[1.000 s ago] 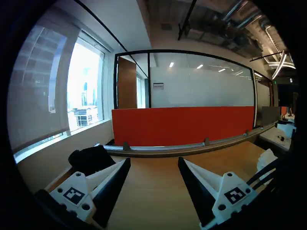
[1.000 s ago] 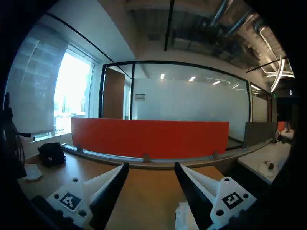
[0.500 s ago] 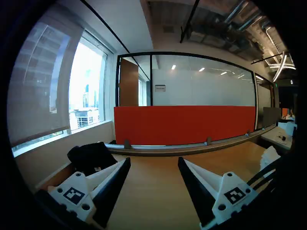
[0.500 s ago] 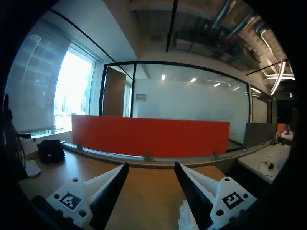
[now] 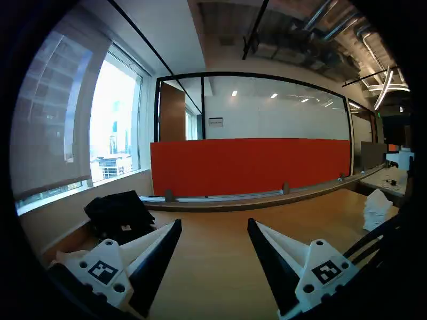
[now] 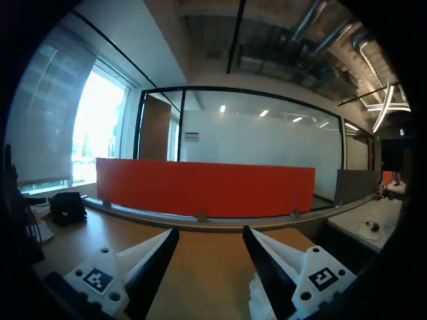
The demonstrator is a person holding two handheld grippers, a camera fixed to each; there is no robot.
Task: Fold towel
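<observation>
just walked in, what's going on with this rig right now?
A person holds a gripper in each hand above a wooden desk, facing an orange divider. The left gripper and right gripper both have their jaws open and hold nothing. A crumpled white towel sits on the desk, at the right edge of the left gripper view, ungrasped, so folding looks not yet begun. A black bag lies near the window.

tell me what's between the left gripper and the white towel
Bare wooden desk. In the left gripper view, nothing lies between the open left gripper and the white towel near the picture's right edge.
</observation>
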